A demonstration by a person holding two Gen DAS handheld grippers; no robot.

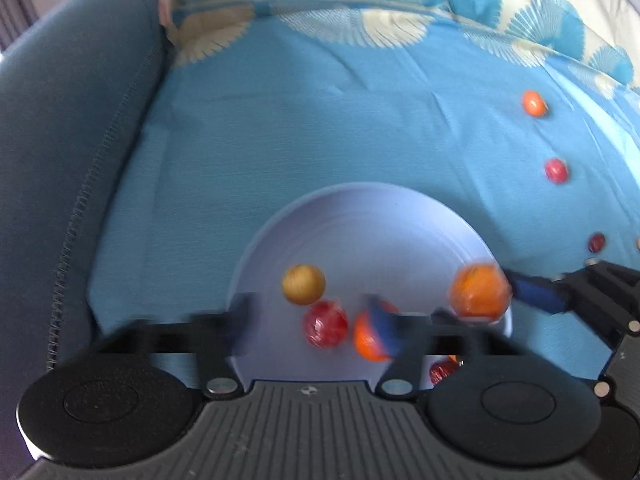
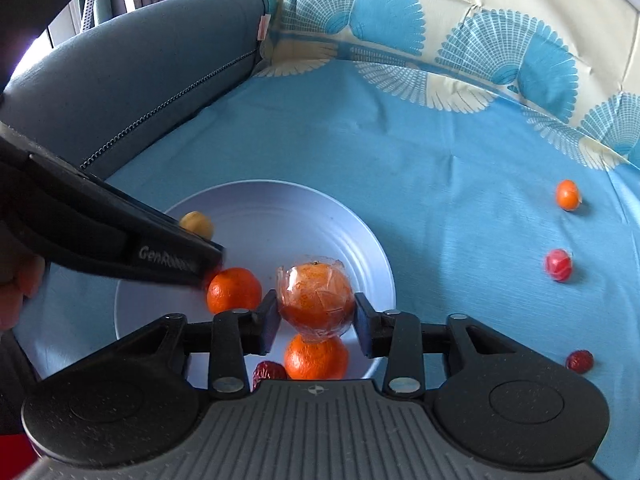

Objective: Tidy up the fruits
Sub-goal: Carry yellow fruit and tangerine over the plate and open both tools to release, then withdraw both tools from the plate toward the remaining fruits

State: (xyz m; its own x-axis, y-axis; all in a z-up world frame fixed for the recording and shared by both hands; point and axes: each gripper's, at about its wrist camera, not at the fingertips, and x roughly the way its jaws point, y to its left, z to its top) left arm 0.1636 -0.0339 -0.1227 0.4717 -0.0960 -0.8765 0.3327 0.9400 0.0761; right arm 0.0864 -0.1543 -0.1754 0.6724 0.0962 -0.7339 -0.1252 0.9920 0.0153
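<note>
A pale blue plate (image 1: 360, 232) (image 2: 280, 216) lies on the blue cloth. My left gripper (image 1: 312, 324) hangs open over it, with a red wrapped ball (image 1: 324, 324) lying between its fingers and a yellowish fruit (image 1: 304, 284) (image 2: 196, 224) just beyond. My right gripper (image 2: 318, 320) is shut on a plastic-wrapped orange (image 2: 316, 300) (image 1: 480, 290) above the plate. Under it lie two bare oranges (image 2: 234, 290) (image 2: 316, 358) and a red date (image 2: 269, 372). On the cloth to the right lie an orange (image 2: 567, 195), a red wrapped ball (image 2: 557, 265) and a date (image 2: 579, 361).
A grey-blue sofa arm (image 1: 72, 160) (image 2: 140, 72) rises left of the plate. A backrest with a cream and blue fan pattern (image 2: 500, 40) stands behind. The left gripper's black finger (image 2: 172, 248) crosses the plate's left side, with a person's hand (image 2: 20, 292) behind it.
</note>
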